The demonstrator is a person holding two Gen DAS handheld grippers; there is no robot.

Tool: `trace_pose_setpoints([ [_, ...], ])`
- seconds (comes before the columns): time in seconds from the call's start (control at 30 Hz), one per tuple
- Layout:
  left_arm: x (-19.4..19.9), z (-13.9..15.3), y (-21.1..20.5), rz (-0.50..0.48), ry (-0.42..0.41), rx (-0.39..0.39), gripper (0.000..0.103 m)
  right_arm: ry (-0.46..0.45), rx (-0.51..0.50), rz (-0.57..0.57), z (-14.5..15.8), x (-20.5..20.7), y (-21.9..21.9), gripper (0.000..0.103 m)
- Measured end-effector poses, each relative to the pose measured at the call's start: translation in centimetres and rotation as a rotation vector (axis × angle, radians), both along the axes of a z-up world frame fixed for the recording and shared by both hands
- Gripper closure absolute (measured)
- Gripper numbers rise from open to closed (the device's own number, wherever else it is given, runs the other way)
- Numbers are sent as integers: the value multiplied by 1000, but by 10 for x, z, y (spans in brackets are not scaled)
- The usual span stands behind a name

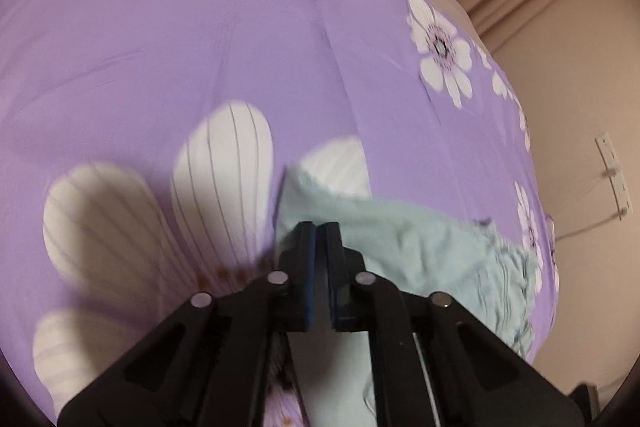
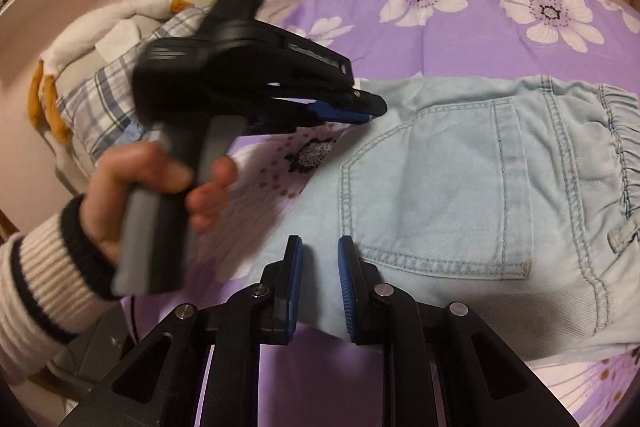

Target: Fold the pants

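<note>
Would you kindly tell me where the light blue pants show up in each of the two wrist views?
Left wrist: the pants lie lower right, just beyond the shut tool tips.
Right wrist: the pants fill the centre and right, back pocket up.
Shared landmark: the purple flowered bedspread beneath them.

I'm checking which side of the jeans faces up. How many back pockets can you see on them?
1. A single stitched patch pocket shows on the light denim pants, just ahead of the right gripper. A second could be hidden, folded underneath.
</note>
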State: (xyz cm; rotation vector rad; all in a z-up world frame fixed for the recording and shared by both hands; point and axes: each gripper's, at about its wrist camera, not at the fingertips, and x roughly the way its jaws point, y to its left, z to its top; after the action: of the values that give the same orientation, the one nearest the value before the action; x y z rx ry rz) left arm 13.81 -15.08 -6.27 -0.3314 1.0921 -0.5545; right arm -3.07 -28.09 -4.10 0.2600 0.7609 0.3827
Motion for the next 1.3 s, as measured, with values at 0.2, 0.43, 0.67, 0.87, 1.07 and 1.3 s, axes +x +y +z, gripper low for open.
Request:
trace_pose_setpoints([
  [0.2, 22, 9, -2, 77, 4, 39, 97, -6, 1, 0, 0, -5, 2, 83],
  [0.43, -23, 39, 6, 17, -80, 36, 69, -111, 53, -101, 35, -28, -41, 83],
  [0.67, -97, 44, -19, -182, -152, 47, 68, -101, -77, -364, 46, -33, -109, 83],
  [0.87, -146, 7, -35, -289, -187, 179, 68, -35, -194, -370, 9, -49, -110, 83],
  [1.07, -172, 20, -2, -262, -207, 135, 67, -17, -163, -360, 13, -71, -121, 83],
  [1.3, -168, 27, 38, -118, -157, 101, 37, 54, 115, -450, 3, -97, -165, 47],
])
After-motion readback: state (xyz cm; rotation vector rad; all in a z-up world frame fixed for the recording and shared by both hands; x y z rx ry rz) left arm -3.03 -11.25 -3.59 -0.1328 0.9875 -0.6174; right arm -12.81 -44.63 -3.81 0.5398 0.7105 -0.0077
